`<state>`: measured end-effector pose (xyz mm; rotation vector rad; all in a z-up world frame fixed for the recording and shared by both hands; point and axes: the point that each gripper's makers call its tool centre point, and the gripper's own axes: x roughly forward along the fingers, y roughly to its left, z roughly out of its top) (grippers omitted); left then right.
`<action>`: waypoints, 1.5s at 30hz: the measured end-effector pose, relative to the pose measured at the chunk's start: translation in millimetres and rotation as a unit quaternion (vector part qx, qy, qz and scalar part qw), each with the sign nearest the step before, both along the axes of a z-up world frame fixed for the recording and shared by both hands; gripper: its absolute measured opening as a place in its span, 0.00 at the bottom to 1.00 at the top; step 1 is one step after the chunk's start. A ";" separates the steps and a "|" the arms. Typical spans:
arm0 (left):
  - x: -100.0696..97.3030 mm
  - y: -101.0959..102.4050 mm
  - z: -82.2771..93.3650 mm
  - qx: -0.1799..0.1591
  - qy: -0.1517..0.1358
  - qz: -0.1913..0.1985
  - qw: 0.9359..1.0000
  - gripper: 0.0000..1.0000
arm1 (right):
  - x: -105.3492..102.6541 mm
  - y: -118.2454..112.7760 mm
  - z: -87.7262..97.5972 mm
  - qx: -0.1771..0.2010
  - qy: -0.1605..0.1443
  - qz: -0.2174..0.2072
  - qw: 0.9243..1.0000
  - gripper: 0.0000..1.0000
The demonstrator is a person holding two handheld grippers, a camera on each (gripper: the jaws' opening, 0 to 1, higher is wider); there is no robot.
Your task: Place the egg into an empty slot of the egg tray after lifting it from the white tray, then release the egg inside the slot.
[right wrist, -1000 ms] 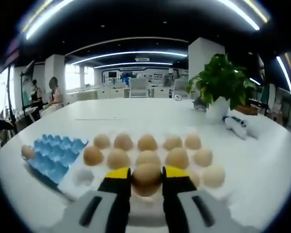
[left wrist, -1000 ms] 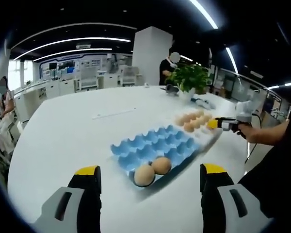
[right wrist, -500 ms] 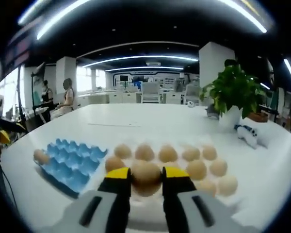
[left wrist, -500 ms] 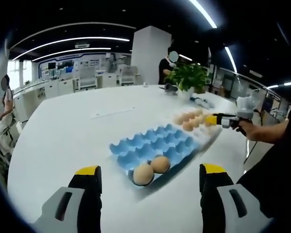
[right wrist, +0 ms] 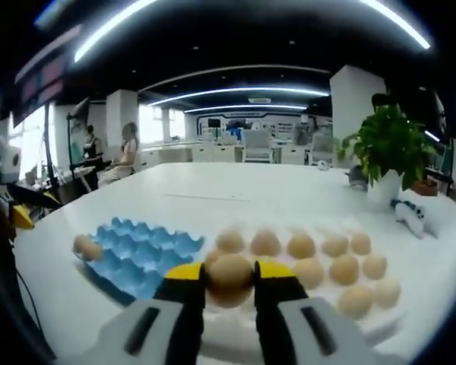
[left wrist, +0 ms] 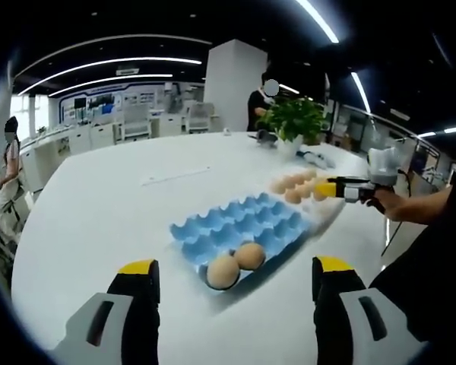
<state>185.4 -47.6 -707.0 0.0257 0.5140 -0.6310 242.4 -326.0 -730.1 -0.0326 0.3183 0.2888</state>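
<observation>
Your right gripper [right wrist: 229, 278] clamped the egg [right wrist: 229, 280], lifted above the white tray [right wrist: 380, 323]; the egg tray [right wrist: 140, 251] lay at 10 o'clock, placement and release pending; your left gripper [left wrist: 232, 280] hung open.

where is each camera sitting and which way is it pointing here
Left gripper view: rides the open left gripper, facing across the table toward the blue egg tray; the person's arm holds the right gripper at right.
Right gripper view: rides the right gripper, shut on an egg, facing the eggs on the white tray.
Shared: the blue egg tray, potted plant.
</observation>
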 end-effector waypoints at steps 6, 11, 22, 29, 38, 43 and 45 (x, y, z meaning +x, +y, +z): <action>-0.5 0.0 -0.3 0.001 0.001 -0.002 1.000 0.83 | -1.9 26.6 2.6 -0.002 -0.006 0.036 0.999 0.24; -0.9 0.4 0.8 0.000 -0.001 -0.002 1.000 0.83 | -2.8 48.0 4.1 0.005 -0.005 0.065 0.998 0.24; -2.1 1.0 1.3 0.000 -0.001 -0.002 1.000 0.82 | -9.6 93.3 -0.1 0.009 0.001 0.126 0.992 0.24; -1.0 2.3 1.9 -0.001 -0.003 -0.001 1.000 0.82 | -11.9 112.9 -2.1 0.010 0.003 0.155 0.988 0.24; -1.7 1.8 -0.1 -0.001 0.001 -0.003 1.000 0.81 | -12.8 132.0 -5.4 0.007 0.006 0.181 0.983 0.24; -1.7 2.3 -0.8 0.000 0.002 -0.003 1.000 0.81 | -12.7 141.4 -7.9 0.011 0.009 0.194 0.981 0.24; -2.1 2.0 -0.9 -0.001 0.003 -0.003 1.000 0.81 | -12.5 145.0 -8.7 0.010 0.009 0.199 0.980 0.24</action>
